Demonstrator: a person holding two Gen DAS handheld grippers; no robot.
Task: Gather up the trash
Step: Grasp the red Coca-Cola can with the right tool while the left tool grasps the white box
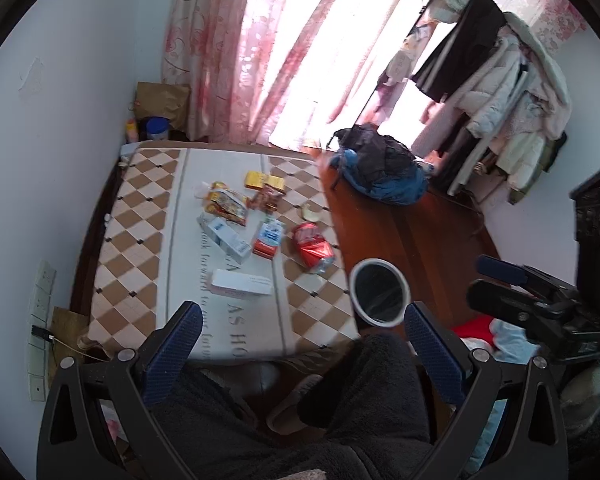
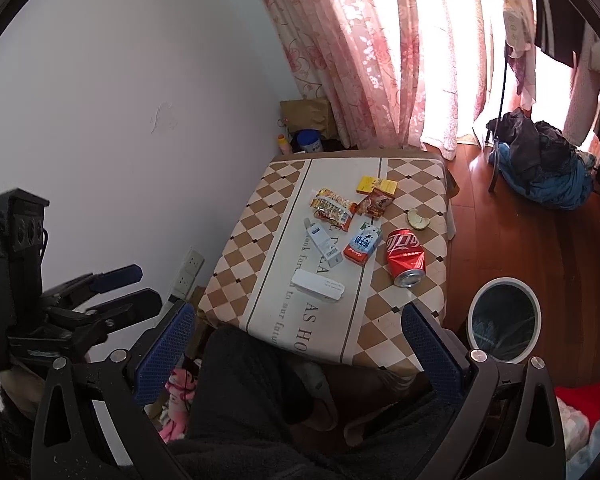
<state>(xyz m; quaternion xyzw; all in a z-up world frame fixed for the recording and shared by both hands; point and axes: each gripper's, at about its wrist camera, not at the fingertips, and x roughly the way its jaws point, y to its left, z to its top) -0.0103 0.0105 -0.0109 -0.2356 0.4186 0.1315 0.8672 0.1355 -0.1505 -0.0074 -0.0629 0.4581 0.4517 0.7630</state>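
Left gripper (image 1: 302,332) and right gripper (image 2: 298,338) both spread, empty; crushed can (image 2: 405,256) on table (image 2: 404,316).

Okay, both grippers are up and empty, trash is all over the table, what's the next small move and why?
Probably reach the right gripper forward to the red can. Both grippers are open and hold nothing, the left gripper too. The can lies on its side near the table's right edge, apart from the other litter, and the bin stands on the floor just beside that edge, so the carry looks short.

Glossy metal can (image 2: 405,257), polished wood floor (image 2: 512,240)
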